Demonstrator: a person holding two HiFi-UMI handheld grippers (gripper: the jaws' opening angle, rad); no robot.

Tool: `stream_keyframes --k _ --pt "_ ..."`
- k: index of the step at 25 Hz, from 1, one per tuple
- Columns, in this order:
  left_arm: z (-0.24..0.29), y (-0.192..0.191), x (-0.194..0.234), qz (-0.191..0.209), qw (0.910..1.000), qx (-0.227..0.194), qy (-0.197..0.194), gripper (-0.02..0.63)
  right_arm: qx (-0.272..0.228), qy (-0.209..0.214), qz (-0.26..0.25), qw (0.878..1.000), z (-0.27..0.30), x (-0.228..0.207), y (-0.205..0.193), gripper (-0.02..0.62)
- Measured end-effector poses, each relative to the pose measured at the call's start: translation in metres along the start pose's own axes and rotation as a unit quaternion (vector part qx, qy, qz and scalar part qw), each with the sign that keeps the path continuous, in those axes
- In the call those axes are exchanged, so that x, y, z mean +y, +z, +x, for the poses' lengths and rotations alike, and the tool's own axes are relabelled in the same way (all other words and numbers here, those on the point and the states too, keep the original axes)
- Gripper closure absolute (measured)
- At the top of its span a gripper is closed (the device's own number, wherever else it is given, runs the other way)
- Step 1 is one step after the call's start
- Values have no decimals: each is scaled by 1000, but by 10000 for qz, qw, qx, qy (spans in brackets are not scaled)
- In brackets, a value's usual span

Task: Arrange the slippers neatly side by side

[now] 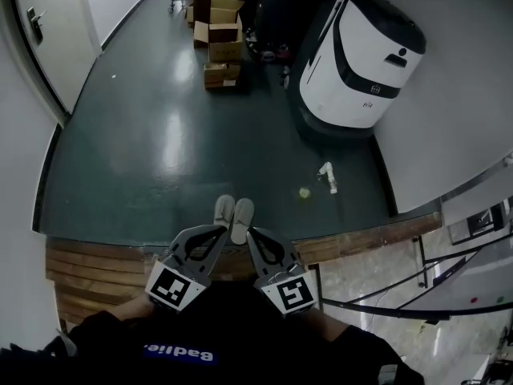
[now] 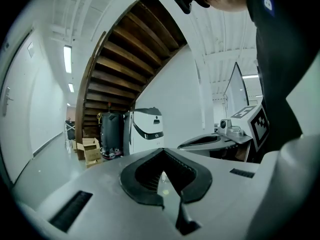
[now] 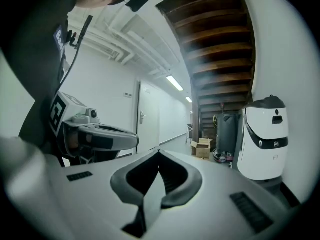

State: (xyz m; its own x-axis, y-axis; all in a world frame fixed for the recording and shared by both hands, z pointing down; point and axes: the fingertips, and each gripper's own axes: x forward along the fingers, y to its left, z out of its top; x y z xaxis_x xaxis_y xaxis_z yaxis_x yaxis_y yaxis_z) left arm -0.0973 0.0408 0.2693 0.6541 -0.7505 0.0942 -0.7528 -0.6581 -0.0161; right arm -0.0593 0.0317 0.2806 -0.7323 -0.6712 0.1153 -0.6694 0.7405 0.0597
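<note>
Two pale slippers lie side by side on the dark floor in the head view, the left slipper (image 1: pixel 224 210) and the right slipper (image 1: pixel 242 217), close together and nearly parallel, just beyond the wooden step edge. My left gripper (image 1: pixel 221 231) and right gripper (image 1: pixel 251 233) hover above them, tips converging towards the pair. In the left gripper view the left gripper (image 2: pixel 162 153) has its jaws meeting at the tips with nothing between them. The right gripper (image 3: pixel 159 155) looks the same in its own view. Neither gripper view shows the slippers.
A big white machine (image 1: pixel 361 54) stands at the back right, and cardboard boxes (image 1: pixel 220 42) sit at the back. A small white object (image 1: pixel 327 176) and a yellowish scrap (image 1: pixel 304 192) lie on the floor. Wooden steps (image 1: pixel 88 271) lie under me, a railing (image 1: pixel 417 295) to the right.
</note>
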Motion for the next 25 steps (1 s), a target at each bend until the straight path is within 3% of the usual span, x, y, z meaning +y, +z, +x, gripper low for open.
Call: stream_keyframes --k 25 --pt "10 -1 -15 -5 9997 77 -240 606 255 220 -67 9994 -3 7 6 598"
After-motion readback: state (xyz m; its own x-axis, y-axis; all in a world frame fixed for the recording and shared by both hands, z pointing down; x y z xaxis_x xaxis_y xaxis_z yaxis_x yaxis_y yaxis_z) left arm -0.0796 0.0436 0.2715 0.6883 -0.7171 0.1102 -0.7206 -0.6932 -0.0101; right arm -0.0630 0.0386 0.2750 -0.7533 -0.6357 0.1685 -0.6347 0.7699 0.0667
